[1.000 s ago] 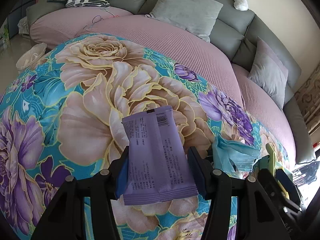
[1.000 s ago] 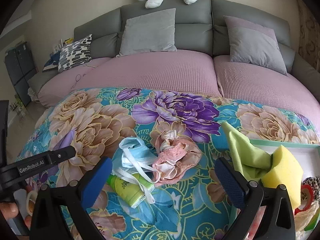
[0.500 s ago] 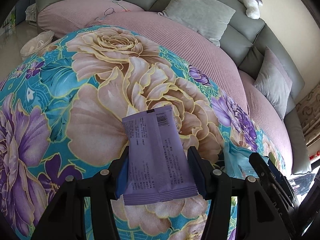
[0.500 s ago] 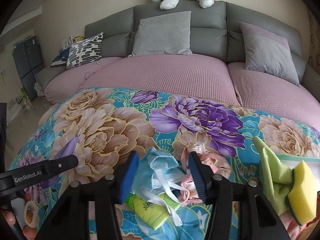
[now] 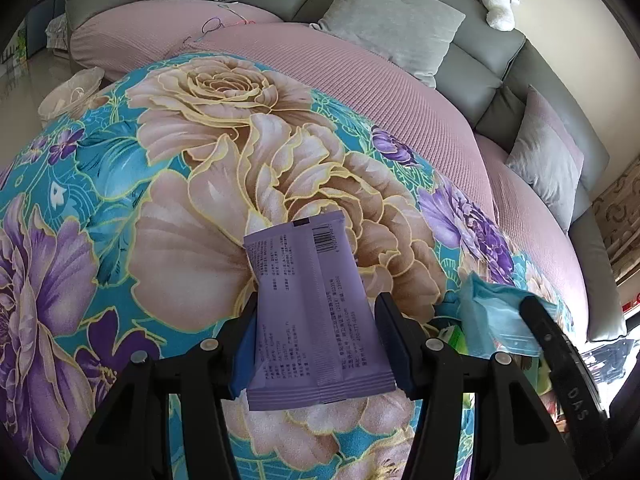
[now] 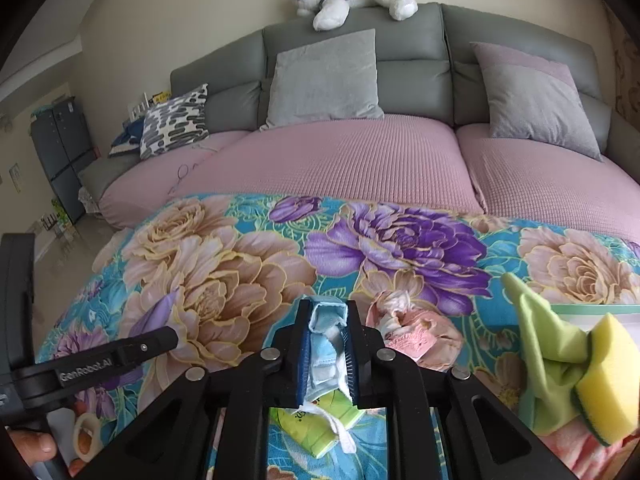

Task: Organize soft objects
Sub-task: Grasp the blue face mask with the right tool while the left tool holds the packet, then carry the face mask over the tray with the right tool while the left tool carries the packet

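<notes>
Closing since a second before, the right gripper (image 6: 326, 344) clamped the crumpled blue face mask (image 6: 325, 322); the left gripper (image 5: 316, 344) pinched a lavender packet (image 5: 312, 312) above open floral cloth (image 5: 168, 200).

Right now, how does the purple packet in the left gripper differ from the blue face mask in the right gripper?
The purple packet is flat and printed, with a barcode; the blue face mask is crumpled, with white straps hanging down. The packet sticks out far beyond the left gripper; the mask sits mostly between the right gripper's fingers. Both are clamped.
</notes>
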Demonstrator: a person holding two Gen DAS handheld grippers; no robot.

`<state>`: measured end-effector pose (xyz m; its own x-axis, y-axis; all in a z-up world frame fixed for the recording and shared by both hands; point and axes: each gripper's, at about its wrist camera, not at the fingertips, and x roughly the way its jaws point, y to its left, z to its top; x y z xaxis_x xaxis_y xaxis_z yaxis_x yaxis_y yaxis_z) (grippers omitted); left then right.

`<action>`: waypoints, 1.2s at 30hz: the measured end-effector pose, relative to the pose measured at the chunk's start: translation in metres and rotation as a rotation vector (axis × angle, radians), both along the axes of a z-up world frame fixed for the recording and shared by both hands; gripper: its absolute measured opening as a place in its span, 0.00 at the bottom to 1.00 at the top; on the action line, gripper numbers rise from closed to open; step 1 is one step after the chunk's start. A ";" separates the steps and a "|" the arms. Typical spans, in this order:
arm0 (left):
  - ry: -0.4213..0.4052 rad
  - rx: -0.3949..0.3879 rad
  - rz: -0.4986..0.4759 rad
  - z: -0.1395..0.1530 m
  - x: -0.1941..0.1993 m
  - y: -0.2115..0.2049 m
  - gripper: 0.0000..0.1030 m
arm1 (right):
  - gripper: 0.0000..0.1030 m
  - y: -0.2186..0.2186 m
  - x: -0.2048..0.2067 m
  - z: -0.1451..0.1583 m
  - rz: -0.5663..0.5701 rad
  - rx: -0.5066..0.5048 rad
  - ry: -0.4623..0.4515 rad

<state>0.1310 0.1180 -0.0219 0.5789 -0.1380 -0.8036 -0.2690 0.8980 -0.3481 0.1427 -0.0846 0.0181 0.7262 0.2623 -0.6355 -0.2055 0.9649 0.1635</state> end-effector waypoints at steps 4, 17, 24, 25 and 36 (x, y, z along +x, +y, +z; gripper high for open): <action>-0.023 0.020 -0.010 0.009 -0.001 -0.006 0.56 | 0.15 -0.012 -0.014 0.021 -0.018 0.017 -0.047; -0.126 0.068 -0.166 0.048 -0.015 -0.076 0.56 | 0.15 -0.094 -0.078 0.077 -0.217 -0.007 -0.155; -0.158 0.069 -0.328 0.057 -0.023 -0.143 0.56 | 0.15 -0.157 -0.102 0.079 -0.361 -0.027 -0.152; -0.162 0.074 -0.354 0.058 -0.024 -0.154 0.56 | 0.15 -0.166 -0.105 0.080 -0.381 -0.028 -0.153; -0.220 0.138 -0.584 0.068 -0.044 -0.261 0.56 | 0.15 -0.260 -0.132 0.075 -0.568 -0.009 -0.146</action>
<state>0.0868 -0.1434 0.0463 0.5927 -0.3848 -0.7075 0.3433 0.9154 -0.2102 0.0111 -0.3443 0.0927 0.8318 -0.1983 -0.5184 0.3242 0.9317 0.1638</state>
